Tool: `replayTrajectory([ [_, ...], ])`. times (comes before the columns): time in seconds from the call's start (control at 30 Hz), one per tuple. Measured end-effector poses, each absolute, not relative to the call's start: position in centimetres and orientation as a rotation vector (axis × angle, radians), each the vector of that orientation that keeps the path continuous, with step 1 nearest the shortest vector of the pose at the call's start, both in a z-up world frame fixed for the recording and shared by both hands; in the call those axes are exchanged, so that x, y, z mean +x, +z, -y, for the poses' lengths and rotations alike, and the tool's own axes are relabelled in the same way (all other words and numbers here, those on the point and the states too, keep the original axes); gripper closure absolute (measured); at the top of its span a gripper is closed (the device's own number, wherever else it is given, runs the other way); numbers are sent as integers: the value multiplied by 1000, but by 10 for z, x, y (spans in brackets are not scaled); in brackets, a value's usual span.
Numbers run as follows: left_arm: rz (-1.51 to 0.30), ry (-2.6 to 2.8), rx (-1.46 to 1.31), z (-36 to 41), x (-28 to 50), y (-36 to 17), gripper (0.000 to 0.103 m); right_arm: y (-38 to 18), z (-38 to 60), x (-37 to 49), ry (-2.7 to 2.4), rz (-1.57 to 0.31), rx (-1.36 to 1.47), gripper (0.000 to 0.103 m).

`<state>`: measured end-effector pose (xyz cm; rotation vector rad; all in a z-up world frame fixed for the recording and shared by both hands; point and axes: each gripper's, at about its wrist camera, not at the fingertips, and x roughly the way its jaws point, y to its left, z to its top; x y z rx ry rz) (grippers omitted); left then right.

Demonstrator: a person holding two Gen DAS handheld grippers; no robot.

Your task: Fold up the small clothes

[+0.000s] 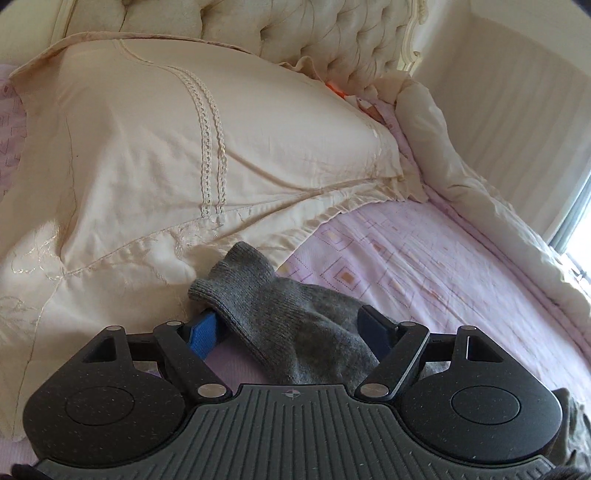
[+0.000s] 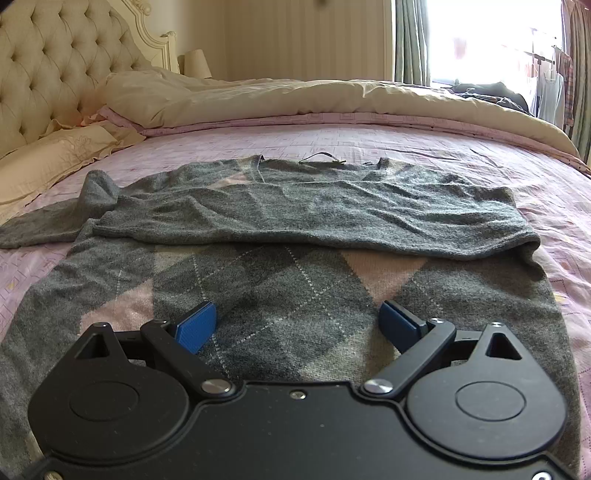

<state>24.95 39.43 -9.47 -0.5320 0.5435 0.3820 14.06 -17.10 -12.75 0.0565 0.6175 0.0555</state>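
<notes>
A grey argyle sweater (image 2: 295, 280) lies flat on the pink patterned bed sheet (image 2: 369, 140), one sleeve (image 2: 314, 218) folded across its chest. Its other sleeve (image 2: 40, 229) trails off to the left. My right gripper (image 2: 299, 321) hovers open over the sweater's lower front, nothing between its blue pads (image 2: 195, 325). In the left wrist view a grey ribbed sleeve cuff (image 1: 266, 306) lies loose between the wide jaws of my left gripper (image 1: 288, 328), draped over the left blue pad (image 1: 201, 334). The pads do not press on it.
A cream pillow (image 1: 166, 147) lies just beyond the sleeve cuff, against the tufted headboard (image 1: 332, 33). A cream duvet (image 2: 295, 99) is bunched along the bed's far side. A window with curtains (image 2: 413, 40) and a small lamp (image 2: 195, 62) stand behind.
</notes>
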Motion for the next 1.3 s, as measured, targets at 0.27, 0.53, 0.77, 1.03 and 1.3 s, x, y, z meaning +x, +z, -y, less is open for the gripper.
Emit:
replayTrajectory([
  [0.27, -532, 336, -498, -387, 251, -77, 96, -128, 171, 141, 58, -617, 61, 6],
  [0.53, -371, 147, -326, -325, 233, 31, 99, -127, 175, 140, 75, -617, 89, 5],
  [0.77, -272, -37, -248, -241, 234, 105, 99, -125, 184, 140, 111, -613, 149, 2],
  [1.03, -238, -293, -210, -118, 246, 126, 99, -116, 202, 134, 149, -618, 242, 2],
  [1.3, -301, -497, -207, 10, 278, 87, 98, -109, 245, 113, 102, -614, 347, 2],
])
